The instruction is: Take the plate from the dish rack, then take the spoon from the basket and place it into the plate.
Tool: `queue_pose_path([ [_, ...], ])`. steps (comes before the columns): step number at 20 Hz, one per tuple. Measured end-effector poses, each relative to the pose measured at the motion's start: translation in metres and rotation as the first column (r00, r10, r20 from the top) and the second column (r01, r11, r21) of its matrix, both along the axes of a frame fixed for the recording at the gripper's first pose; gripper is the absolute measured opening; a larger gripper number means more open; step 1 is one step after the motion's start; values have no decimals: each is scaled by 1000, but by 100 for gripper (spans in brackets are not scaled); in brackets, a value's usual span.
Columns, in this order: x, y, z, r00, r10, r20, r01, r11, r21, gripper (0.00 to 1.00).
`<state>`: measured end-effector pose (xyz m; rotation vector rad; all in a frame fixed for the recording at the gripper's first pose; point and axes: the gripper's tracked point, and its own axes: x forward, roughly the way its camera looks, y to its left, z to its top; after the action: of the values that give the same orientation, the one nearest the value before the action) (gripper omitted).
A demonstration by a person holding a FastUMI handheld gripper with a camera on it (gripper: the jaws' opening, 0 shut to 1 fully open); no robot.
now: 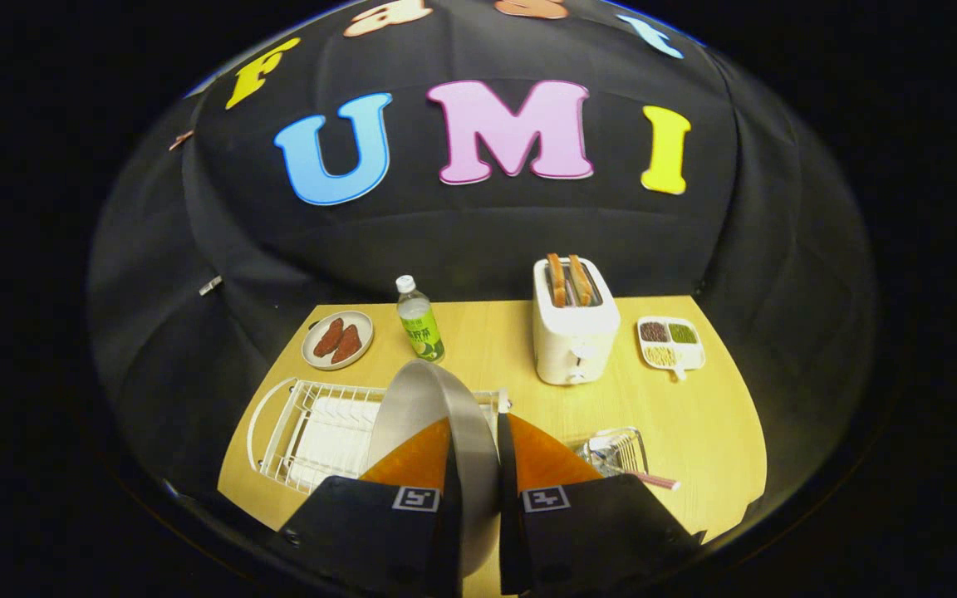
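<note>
The claw (475, 490) was closed on the plate (437, 415), one finger on each side of its rim, so the plate stood on edge between them and rose ahead of the fingertips, its pale grey hollow turned to the left. The plate hung above the right end of the dish rack (312, 428); whether it touched the wires there could not be told. The rack, a white wire frame with a white tray under it, lay on the wooden table (694, 423) just left of the fingers. Just right of the fingers sat the small wire basket (615, 453), with the spoon (649, 478) lying in it, its pinkish handle poking out over the table to the right.

Beyond the plate stood a bottle (420, 329) with a green label and a white cap. Left of it sat a small dish (337, 339) with two brown pieces on it. Right of the bottle stood a white toaster (574, 332) with two slices of bread in its slots, and further right a divided tray (671, 342) holding dark, green and pale grains.
</note>
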<state>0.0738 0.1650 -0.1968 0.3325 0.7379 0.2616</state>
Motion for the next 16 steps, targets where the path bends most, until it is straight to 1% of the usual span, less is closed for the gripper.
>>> queue_pose_path([
  [2,-21,-28,-8,999,-20,-29,22,997,74,21],
  [4,-44,-59,-20,997,-47,-61,55,991,120,21],
  [6,-65,-91,-42,993,-75,-89,85,989,118,21],
  [8,-90,-111,-69,987,-88,-132,105,987,124,21],
  [10,-114,-124,-93,980,-96,-177,125,979,163,21],
  [13,-138,-124,-133,969,-75,-234,136,957,257,21],
  [16,-147,-122,-169,958,-76,-277,168,930,327,21],
])
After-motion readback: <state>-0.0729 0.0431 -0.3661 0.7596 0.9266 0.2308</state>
